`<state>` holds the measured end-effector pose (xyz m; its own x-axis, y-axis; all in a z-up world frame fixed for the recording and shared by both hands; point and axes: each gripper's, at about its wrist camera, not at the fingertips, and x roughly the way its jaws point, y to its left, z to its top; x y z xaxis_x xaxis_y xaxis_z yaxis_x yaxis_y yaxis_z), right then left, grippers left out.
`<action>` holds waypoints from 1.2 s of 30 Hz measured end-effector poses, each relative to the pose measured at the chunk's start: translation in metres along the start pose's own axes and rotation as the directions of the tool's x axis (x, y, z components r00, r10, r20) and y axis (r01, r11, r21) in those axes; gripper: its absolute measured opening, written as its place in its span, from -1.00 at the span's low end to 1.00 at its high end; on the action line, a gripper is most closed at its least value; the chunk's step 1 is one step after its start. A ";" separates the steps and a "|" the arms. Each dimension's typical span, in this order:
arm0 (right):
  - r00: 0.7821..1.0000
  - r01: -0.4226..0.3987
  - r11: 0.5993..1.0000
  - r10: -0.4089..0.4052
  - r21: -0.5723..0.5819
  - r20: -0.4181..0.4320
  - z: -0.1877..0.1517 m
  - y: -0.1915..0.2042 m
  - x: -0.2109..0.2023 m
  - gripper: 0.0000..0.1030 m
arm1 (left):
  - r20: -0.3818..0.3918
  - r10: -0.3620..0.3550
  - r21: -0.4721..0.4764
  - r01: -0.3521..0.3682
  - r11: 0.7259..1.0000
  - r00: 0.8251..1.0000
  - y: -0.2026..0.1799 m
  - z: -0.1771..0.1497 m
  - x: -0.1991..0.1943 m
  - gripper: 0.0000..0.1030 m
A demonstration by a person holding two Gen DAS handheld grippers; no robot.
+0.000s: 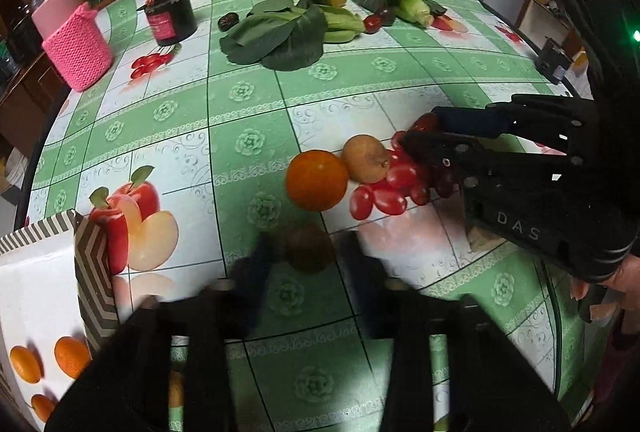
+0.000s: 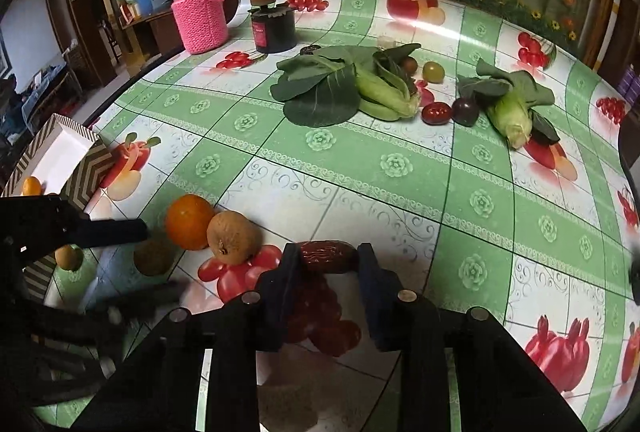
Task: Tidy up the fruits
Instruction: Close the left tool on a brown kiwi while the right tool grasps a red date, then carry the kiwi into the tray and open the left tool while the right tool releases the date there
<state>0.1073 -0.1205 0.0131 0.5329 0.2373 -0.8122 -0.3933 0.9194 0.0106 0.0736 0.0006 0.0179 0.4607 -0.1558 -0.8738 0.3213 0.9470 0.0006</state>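
My left gripper (image 1: 308, 252) is shut on a brown kiwi (image 1: 310, 246) low on the table; its fingers are blurred. The right wrist view shows that kiwi (image 2: 154, 258) between the left gripper's (image 2: 155, 261) fingers. My right gripper (image 2: 329, 265) is shut on a dark red date (image 2: 328, 258), pads against both ends. From the left wrist view, the right gripper (image 1: 422, 134) reaches in from the right with the date (image 1: 426, 121) at its tips. An orange (image 1: 316, 180) and a tan round fruit (image 1: 366, 158) lie touching between the grippers.
A chevron-patterned box (image 1: 94, 272) holding small oranges (image 1: 72, 356) stands at the near left. Farther back lie two bunches of leafy greens (image 2: 320, 88) (image 2: 512, 108), dark round fruits (image 2: 464, 110), a black jar (image 2: 274, 30) and a pink knit-sleeved jar (image 2: 198, 12). The cloth's fruit pictures are only print.
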 end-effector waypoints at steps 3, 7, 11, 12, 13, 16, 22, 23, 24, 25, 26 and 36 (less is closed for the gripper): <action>1.000 -0.002 1.000 0.002 0.019 0.001 -0.006 -0.003 -0.007 -0.41 | -0.001 -0.011 0.003 0.011 1.000 1.000 0.000 -0.003 -0.002 -0.61; 1.000 -0.005 1.000 0.005 0.027 0.018 -0.016 -0.001 -0.023 -0.41 | 0.004 -0.021 0.004 0.021 1.000 1.000 0.000 -0.011 -0.010 -0.61; 0.999 -0.005 1.000 0.004 0.026 0.035 -0.026 0.005 -0.038 -0.41 | 0.024 -0.028 -0.011 0.028 1.000 0.999 0.002 -0.019 -0.024 -0.61; 0.999 -0.005 1.000 0.004 0.029 0.040 -0.028 0.006 -0.041 -0.41 | 0.031 -0.027 -0.016 0.027 0.999 0.999 0.003 -0.022 -0.028 -0.61; 0.999 -0.007 1.000 0.006 0.030 0.044 -0.031 0.007 -0.045 -0.41 | 0.037 -0.026 -0.020 0.026 0.999 0.999 0.003 -0.024 -0.031 -0.61; 0.999 0.000 1.000 -0.001 0.026 0.047 -0.038 0.013 -0.053 -0.41 | 0.050 -0.022 -0.032 0.023 0.999 0.999 0.004 -0.031 -0.040 -0.61; 0.999 -0.010 1.000 0.009 0.027 0.051 -0.049 0.026 -0.064 -0.41 | 0.071 -0.001 -0.051 0.004 0.999 0.997 0.001 -0.046 -0.051 -0.61; 0.999 -0.013 1.000 0.011 0.028 0.051 -0.052 0.029 -0.065 -0.41 | 0.073 0.000 -0.054 0.003 0.999 0.997 0.001 -0.049 -0.053 -0.61; 0.999 -0.015 1.000 0.014 0.027 0.051 -0.054 0.032 -0.067 -0.41 | 0.076 0.002 -0.057 0.002 0.998 0.997 0.000 -0.051 -0.055 -0.61; 0.999 -0.017 1.000 0.015 0.025 0.051 -0.056 0.035 -0.068 -0.41 | 0.079 0.006 -0.058 -0.001 0.998 0.997 0.000 -0.053 -0.056 -0.61; 0.999 -0.018 1.000 0.017 0.025 0.051 -0.058 0.037 -0.069 -0.41 | 0.083 0.011 -0.060 -0.007 0.998 0.996 0.000 -0.056 -0.058 -0.61; 0.998 -0.036 0.999 0.035 0.028 0.054 -0.071 0.055 -0.080 -0.41 | 0.100 0.031 -0.077 -0.023 0.997 0.995 0.002 -0.075 -0.073 -0.61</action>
<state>-0.0100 -0.1111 0.0372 0.5584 0.2855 -0.7789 -0.3913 0.9185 0.0562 -0.0212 0.0348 0.0448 0.5505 -0.1539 -0.8205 0.2457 0.9692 -0.0170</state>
